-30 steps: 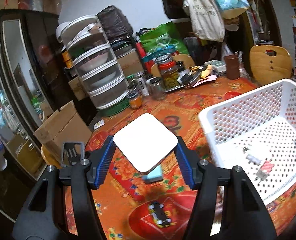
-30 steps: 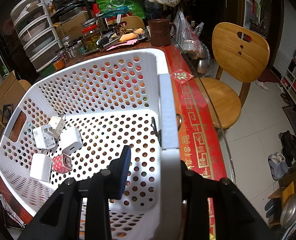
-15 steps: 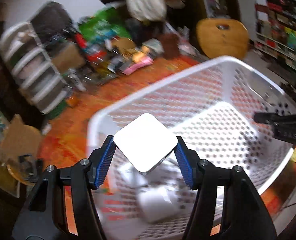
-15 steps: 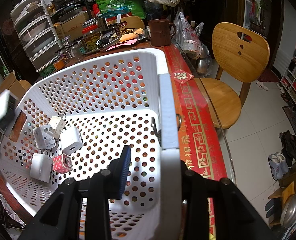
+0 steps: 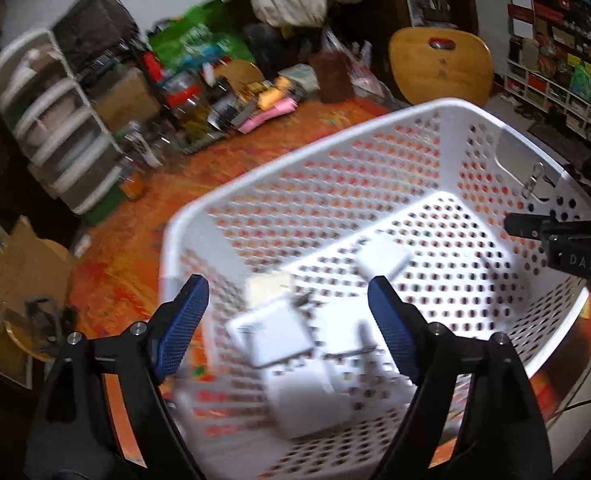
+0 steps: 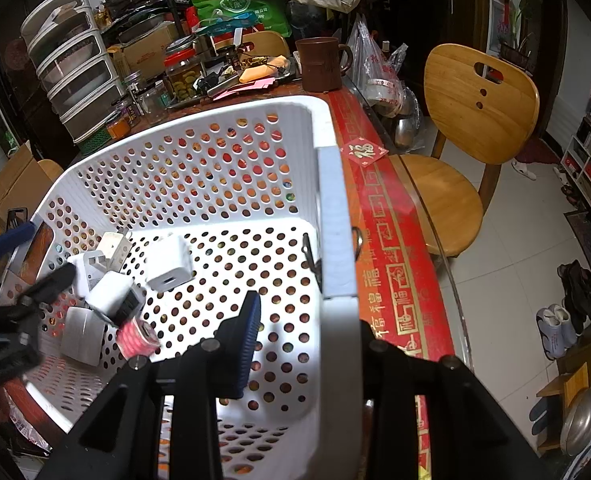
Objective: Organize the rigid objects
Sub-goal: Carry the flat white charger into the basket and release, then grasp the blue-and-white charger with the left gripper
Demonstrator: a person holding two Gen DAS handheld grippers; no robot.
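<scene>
The white perforated basket (image 6: 215, 168) sat on the bench (image 6: 391, 264), its wall pinched by the right claw (image 6: 295, 344). The left claw (image 5: 287, 320) had just been opening – nothing between its pads – above white chargers (image 5: 271, 338) inside the basket.

The white perforated basket (image 6: 231, 152) is standing open at the top, so a gripper is finding free entry from above. Its floor is lying bare through the middle and toward the wall by the right gripper (image 6: 307, 344), whose jaws are clamping that rim. White chargers (image 6: 169, 264) and a small pink item (image 6: 135, 338) are crowding the opposite corner, under the left gripper (image 5: 285, 328). Jars (image 6: 181, 72), a brown mug (image 6: 321, 64) and stacked drawers (image 6: 75, 76) are blocking the table behind the basket.
</scene>
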